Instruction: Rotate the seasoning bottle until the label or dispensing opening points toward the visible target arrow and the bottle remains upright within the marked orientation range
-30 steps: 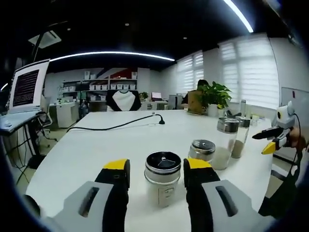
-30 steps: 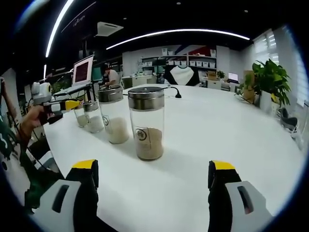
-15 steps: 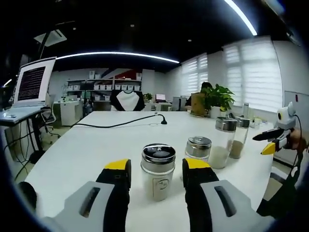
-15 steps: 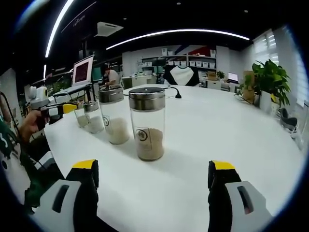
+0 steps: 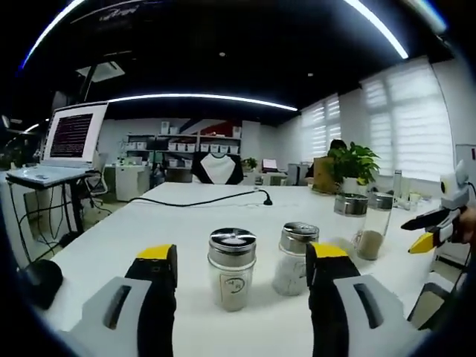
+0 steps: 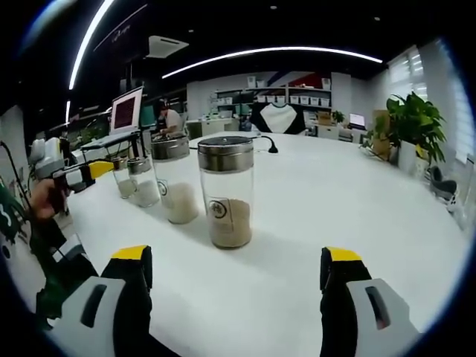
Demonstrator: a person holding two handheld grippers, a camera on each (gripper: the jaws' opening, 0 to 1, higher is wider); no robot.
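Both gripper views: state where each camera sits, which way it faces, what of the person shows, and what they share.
Left gripper view: rides the left claw, low over the white table, facing the short seasoning bottle just ahead of its open jaws; the right claw enters at the right edge.
Right gripper view: rides the right claw, facing the tall seasoning jar from the row's other end; a hand holds the left claw at left.
Shared: the table, the same four bottles, the laptop, the plant.
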